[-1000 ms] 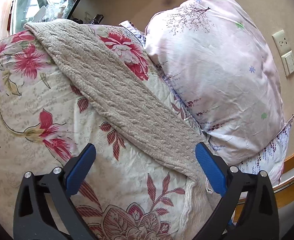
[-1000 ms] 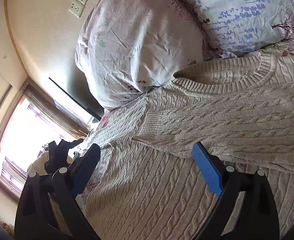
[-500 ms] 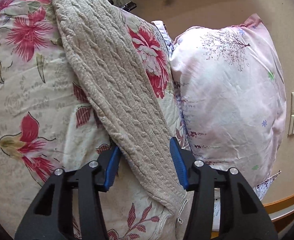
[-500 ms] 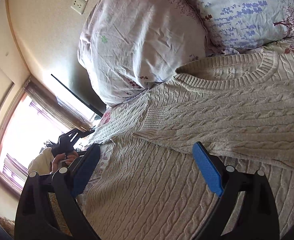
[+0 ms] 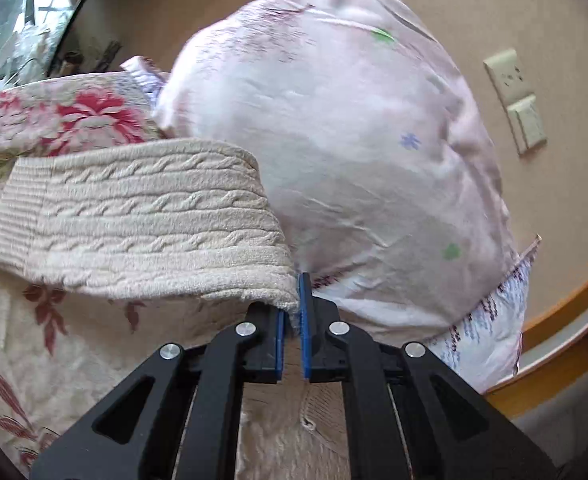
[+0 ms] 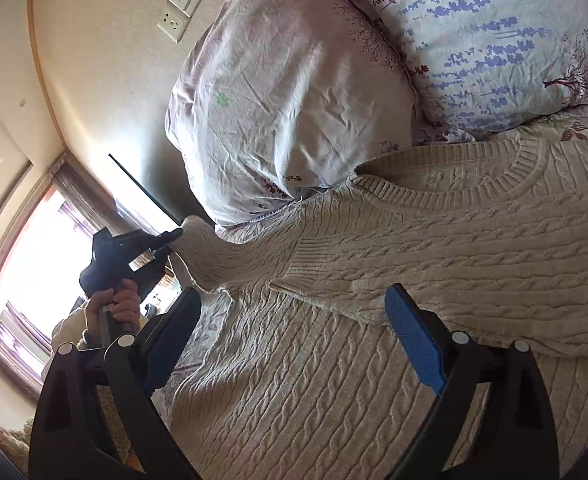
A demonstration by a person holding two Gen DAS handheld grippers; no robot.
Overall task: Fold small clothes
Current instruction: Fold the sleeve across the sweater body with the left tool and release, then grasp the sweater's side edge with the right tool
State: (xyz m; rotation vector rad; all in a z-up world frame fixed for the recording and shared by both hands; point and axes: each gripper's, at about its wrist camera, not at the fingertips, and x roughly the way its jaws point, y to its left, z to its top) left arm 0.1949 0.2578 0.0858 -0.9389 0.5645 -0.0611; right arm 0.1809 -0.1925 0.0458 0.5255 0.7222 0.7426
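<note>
The left gripper [image 5: 290, 332] pinches the sleeve [image 5: 142, 216] of the cable-knit sweater [image 6: 434, 264] at its end, the sleeve's length running toward the frame's left, while the right gripper [image 6: 294, 340], jaws spread, hovers over the body at lower centre.

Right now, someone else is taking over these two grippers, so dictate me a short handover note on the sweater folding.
Left gripper: jaws shut on the sleeve of the beige cable-knit sweater, lifted off the floral bedspread beside the pink pillow.
Right gripper: jaws open, hovering over the sweater body, holding nothing.
Done: one sleeve lies across the chest.
Left: lay the held sleeve across, then fold the body.
</note>
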